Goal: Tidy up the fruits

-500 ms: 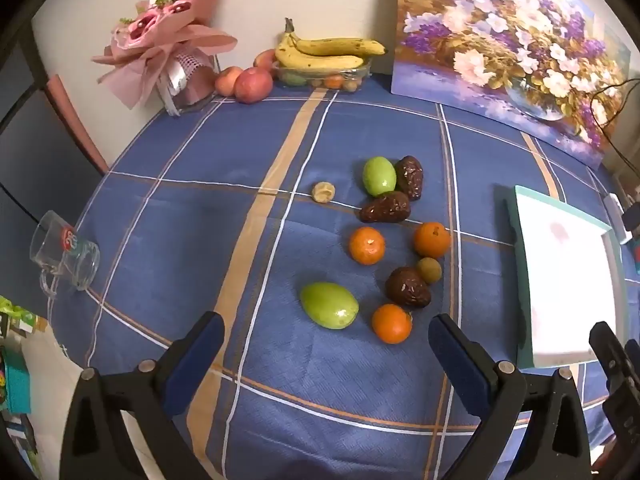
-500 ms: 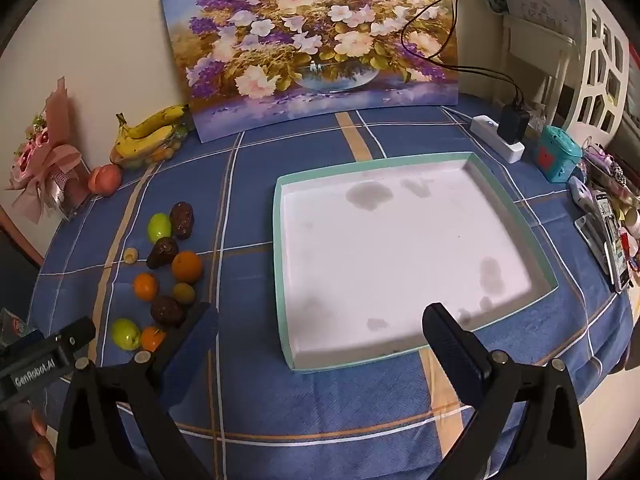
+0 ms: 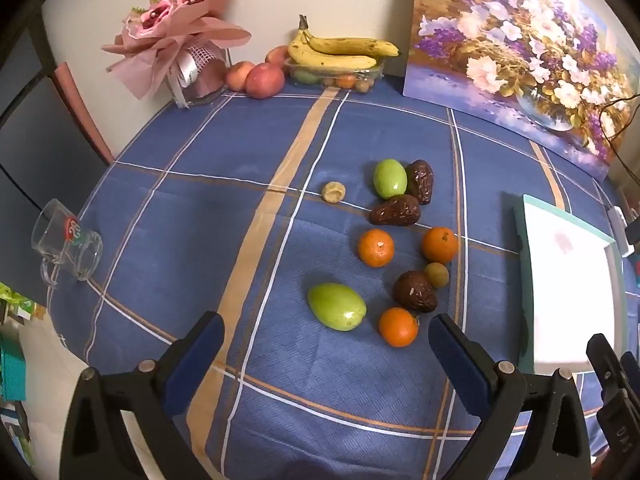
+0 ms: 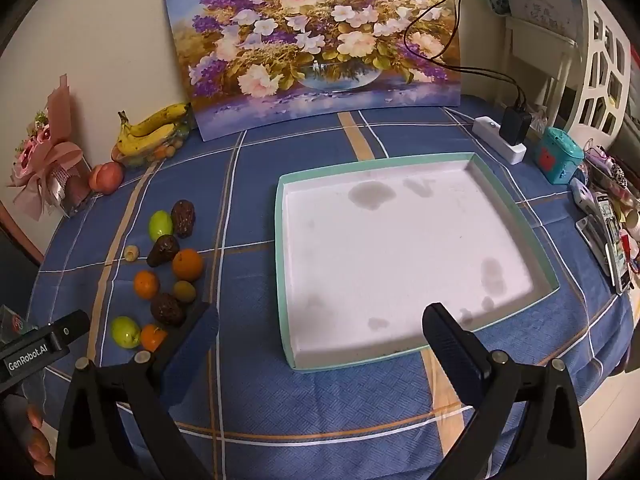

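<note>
Task status: not started, as judged from the layout. All loose fruit lies on the blue checked cloth of the worktop (image 3: 208, 208); the tray (image 4: 516, 216) holds nothing.

Left to right:

- Left tongs (image 3: 326, 344): spread wide, nothing between the blue pads, hovering just short of the fruit.
- Fruit cluster, left of the tray and apart from it: a smooth, glossy green fruit (image 3: 337, 306) nearest the left tongs, with a dimpled orange (image 3: 398, 327) just beside it. Behind these lie a wrinkled dark brown fruit (image 3: 414, 291), a small olive-coloured round fruit (image 3: 436, 275), two further oranges, two more wrinkled brown fruits, a second green fruit and a small tan piece (image 3: 334, 192) set apart.
- Tray: shallow, rectangular, teal rim, matt white floor with grey stains.
- Right tongs (image 4: 320, 330): spread wide, empty, above the tray's near edge.

Remaining: every loose fruit awaits transfer, presumably into the tray.
</note>
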{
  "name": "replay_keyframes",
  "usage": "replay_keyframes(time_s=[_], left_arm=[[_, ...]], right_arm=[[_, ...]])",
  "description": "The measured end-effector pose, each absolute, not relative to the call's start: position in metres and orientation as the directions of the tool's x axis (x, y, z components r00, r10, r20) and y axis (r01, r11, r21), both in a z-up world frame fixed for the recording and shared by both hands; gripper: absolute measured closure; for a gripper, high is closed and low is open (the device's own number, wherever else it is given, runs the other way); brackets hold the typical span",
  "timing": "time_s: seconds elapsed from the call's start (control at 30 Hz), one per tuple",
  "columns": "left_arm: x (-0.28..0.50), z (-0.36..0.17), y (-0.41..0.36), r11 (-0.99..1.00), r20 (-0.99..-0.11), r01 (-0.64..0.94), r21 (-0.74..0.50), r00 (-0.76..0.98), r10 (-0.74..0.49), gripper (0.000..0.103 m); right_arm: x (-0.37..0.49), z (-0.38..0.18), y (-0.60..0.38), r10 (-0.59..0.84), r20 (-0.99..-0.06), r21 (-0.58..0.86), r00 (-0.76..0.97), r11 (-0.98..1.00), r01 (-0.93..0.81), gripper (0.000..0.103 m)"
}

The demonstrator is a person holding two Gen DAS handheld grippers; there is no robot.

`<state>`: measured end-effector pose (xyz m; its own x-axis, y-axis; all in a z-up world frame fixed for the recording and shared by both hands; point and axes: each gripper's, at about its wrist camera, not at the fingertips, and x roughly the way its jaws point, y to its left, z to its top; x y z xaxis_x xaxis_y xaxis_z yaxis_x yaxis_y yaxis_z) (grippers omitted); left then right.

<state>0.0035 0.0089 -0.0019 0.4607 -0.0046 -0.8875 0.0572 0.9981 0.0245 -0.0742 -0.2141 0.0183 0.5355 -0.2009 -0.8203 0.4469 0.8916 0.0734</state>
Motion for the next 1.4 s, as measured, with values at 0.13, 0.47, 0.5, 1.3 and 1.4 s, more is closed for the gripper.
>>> replay_keyframes(time_s=[0.13,0.47,0.5,1.3,1.4], left_arm=[[0.0042,-0.0012,0.0103,0.998,-0.887,0.052,0.020,0.463,-0.006,0.000],[0.0043,-0.0003,0.0106,0.998,-0.882,0.054,0.010,0.471,-0.017,0.000],[0.0044,-0.0002,0.0108,0.999,-0.881,0.053,0.009,0.473,-0.017,0.000],[0.0031,0.0037,0.0114,0.997,-0.844,0.070,0.015,0.536,-0.025,0.000],[0.0025,0.0038,0.0111,0.997,-0.839,0.072,0.018,0.544,-0.025,0.000]], right_arm=[[-0.0667,0.0137,-0.2162,-0.197,-0.826,0.073,0.528,0.892,0.446,0.001],[-0.0649,0.0110,-0.2169,-0.193,-0.831,0.072,0.521,0.893,0.445,0.001],[-0.0646,0.0108,-0.2171,-0.193,-0.832,0.072,0.521,0.892,0.445,0.001],[-0.0643,0.0104,-0.2177,-0.192,-0.831,0.073,0.521,0.893,0.445,0.001],[-0.0644,0.0108,-0.2176,-0.193,-0.831,0.072,0.521,0.892,0.445,0.001]])
